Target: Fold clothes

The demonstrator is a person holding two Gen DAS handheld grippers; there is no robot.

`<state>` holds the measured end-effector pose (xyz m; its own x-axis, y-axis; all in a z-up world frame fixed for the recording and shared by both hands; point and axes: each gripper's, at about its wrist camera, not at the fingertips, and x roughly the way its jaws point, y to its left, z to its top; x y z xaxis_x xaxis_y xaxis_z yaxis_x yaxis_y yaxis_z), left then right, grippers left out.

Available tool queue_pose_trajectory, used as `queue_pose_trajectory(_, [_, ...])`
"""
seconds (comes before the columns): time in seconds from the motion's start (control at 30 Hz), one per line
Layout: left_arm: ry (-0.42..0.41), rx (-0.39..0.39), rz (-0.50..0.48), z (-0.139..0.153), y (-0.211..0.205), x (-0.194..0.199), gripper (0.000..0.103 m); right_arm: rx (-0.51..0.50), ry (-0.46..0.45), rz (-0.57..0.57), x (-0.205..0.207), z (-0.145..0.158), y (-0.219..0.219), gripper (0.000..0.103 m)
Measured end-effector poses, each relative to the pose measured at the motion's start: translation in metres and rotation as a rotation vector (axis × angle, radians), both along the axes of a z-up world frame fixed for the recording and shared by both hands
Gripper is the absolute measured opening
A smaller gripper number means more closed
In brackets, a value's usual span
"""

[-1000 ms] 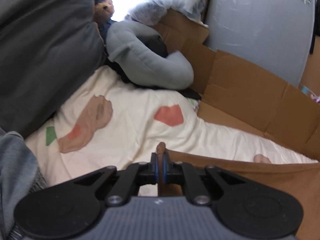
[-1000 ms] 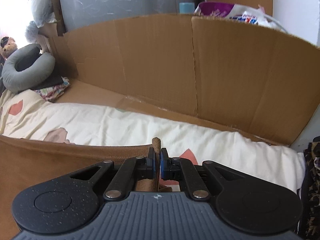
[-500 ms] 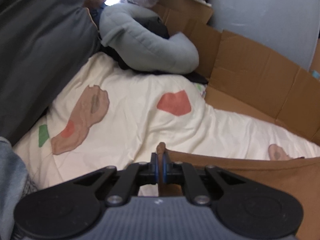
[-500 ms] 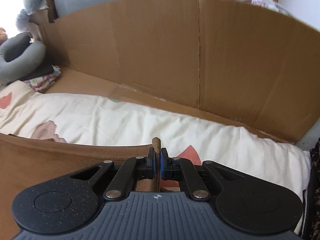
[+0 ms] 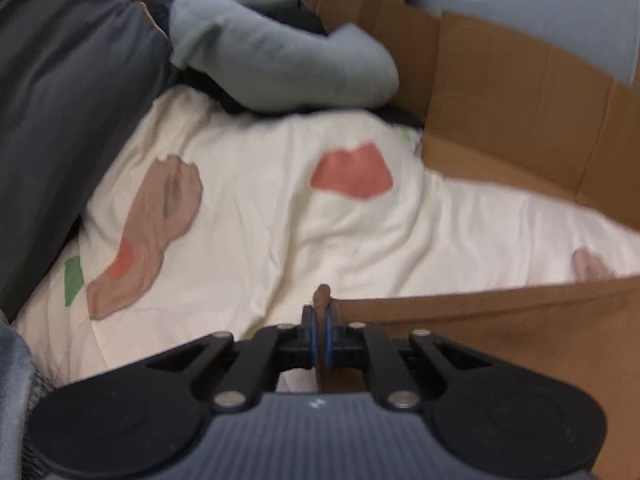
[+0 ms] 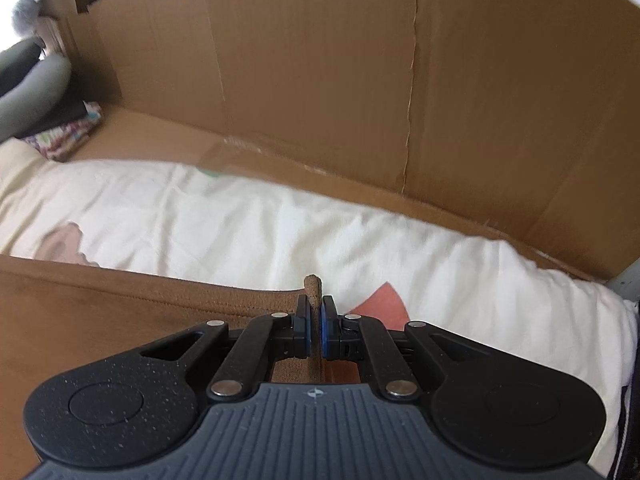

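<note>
- The brown garment [image 5: 500,320] fills the lower right of the left view and the lower left of the right view [image 6: 100,308], its top edge stretched between the two grippers above the cream quilt [image 5: 280,220].
- The left gripper [image 5: 320,320] is clenched on one corner, the right gripper [image 6: 315,312] on the other.
- Judgement: keep the edge taut and level, and carry both corners forward together.
- Stay short of the cardboard wall [image 6: 320,80].

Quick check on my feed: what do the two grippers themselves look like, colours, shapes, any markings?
The left gripper and the right gripper look alike: matte black linkage arms with silver pivot pins, round black side lobes, a ribbed dark grey body bearing a small white mark, and blue-edged finger pads. No cables or sleeves show.
</note>
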<state>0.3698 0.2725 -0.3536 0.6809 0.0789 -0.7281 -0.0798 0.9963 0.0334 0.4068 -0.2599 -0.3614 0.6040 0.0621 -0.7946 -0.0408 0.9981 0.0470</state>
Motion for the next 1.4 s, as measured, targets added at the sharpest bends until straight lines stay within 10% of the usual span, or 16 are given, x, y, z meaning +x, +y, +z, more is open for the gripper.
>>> queue_pose_trajectory(0.23, [0.048,0.009,0.023,-0.002,-0.001,0.008,0.012,0.064,0.035,-0.026,0.006,-0.005,-0.004,0.007])
queue_pose_trajectory(0.37, [0.031,0.013,-0.025,0.020,-0.010,-0.003,0.030,0.096,-0.008,-0.017,-0.005,0.015,-0.009,0.048])
queue_pose_trajectory(0.63, [-0.017,-0.034,-0.110,0.054,-0.039,-0.046,0.048,0.150,-0.029,0.077,-0.038,0.045,-0.002,0.048])
queue_pose_trajectory(1.4, [0.096,-0.123,-0.127,0.027,-0.122,-0.183,0.050,0.158,0.104,0.289,-0.176,0.030,0.057,0.048])
